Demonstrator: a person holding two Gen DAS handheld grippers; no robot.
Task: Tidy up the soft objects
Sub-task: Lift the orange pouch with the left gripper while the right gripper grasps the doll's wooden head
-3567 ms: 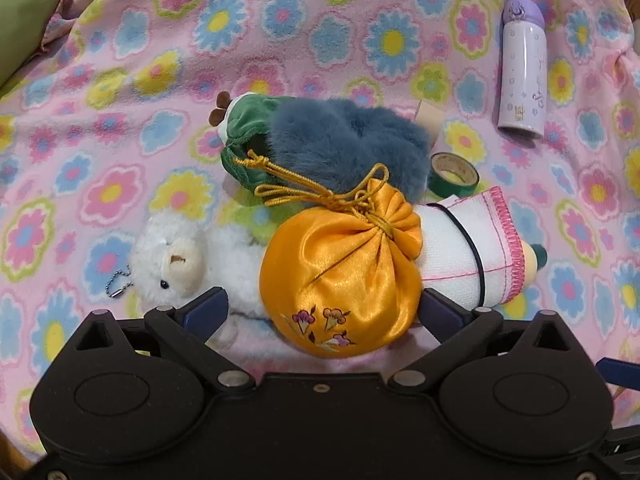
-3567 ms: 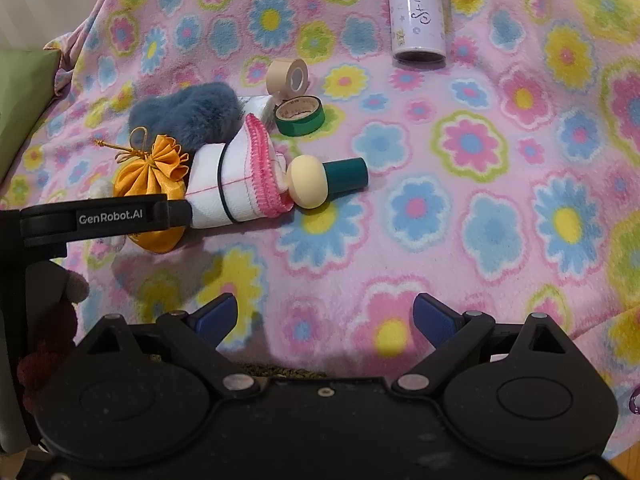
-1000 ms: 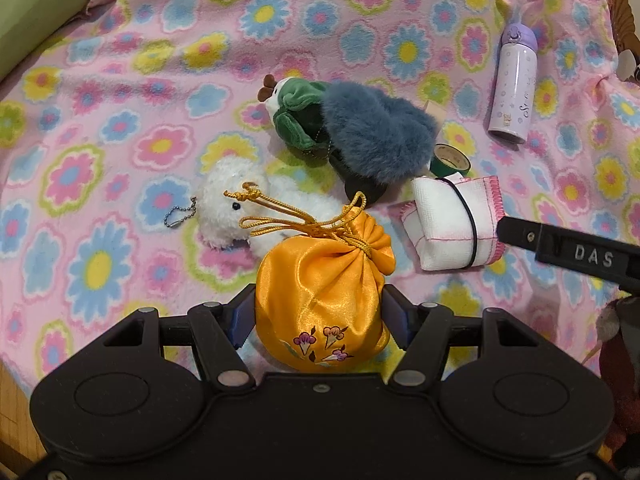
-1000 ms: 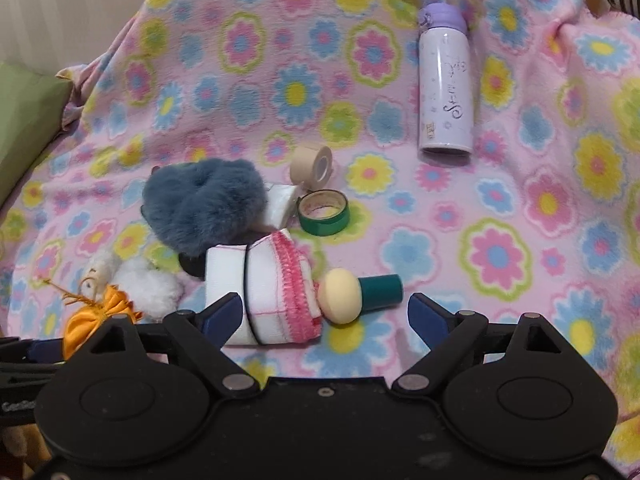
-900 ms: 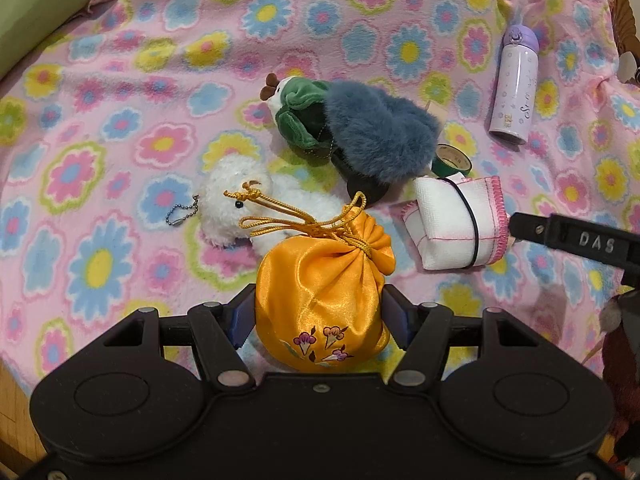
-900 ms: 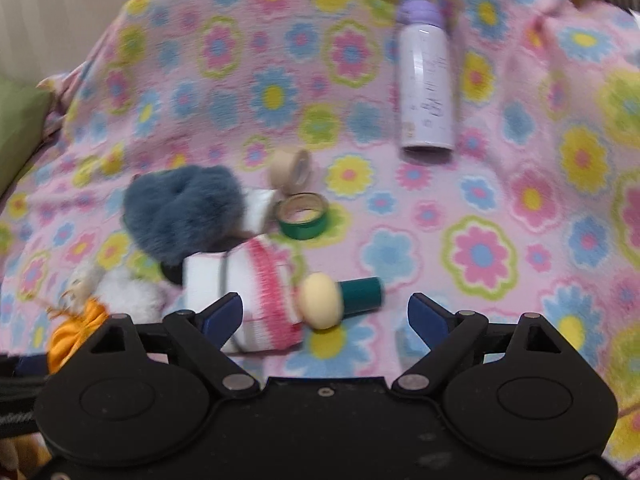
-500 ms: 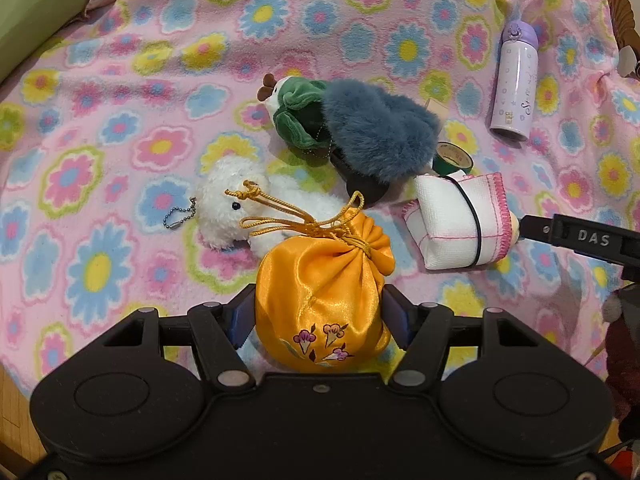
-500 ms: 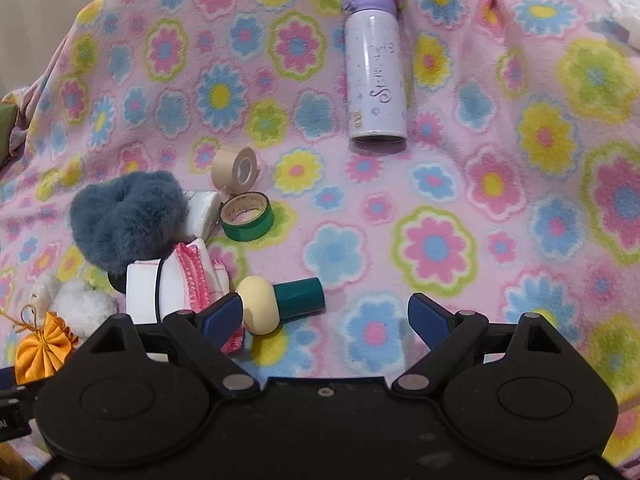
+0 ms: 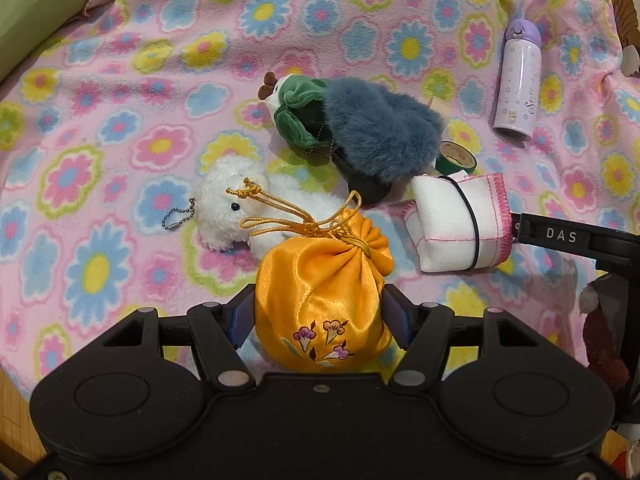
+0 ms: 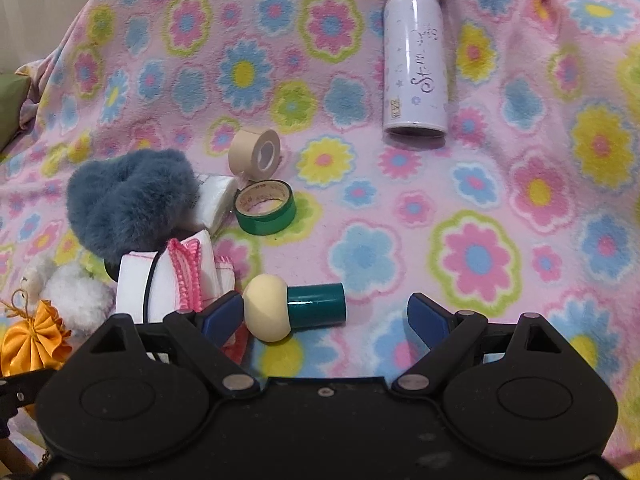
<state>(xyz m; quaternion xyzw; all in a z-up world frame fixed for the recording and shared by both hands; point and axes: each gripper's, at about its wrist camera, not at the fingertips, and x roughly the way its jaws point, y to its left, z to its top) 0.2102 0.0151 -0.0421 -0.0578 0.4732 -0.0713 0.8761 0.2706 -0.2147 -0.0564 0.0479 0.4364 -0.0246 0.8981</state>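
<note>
Left gripper (image 9: pixel 318 316): pinching the orange pouch (image 9: pixel 322 300), 1 blue pad pressed to each side of it.
Orange pouch: shiny satin, round and full, gathered at the neck by a gold cord (image 9: pixel 288 212) tied in loops; small embroidered flowers near its base. It sits near the blanket's (image 9: pixel 120 120) front edge.
Right gripper (image 10: pixel 326 316): spread wide with nothing clamped; its left pad sits just beside the cream-headed teal peg (image 10: pixel 294 308), which lies between the fingers.
White plush (image 9: pixel 240 212): fluffy, 1 dark eye visible, ball chain at its head; behind the pouch, touching it.
Grey-blue fur piece (image 9: pixel 380 132): thick and shaggy, mid-blanket, against a green plush (image 9: pixel 296 116).
White folded cloth (image 9: pixel 460 224): pink stitched edge, 1 black band around it; right of the pouch.
Tape rolls: a green roll (image 10: pixel 266 208) lying flat, a beige roll (image 10: pixel 256 154) on edge behind it.
Lilac bottle (image 10: pixel 414 56): lying toward the blanket's far right corner.
</note>
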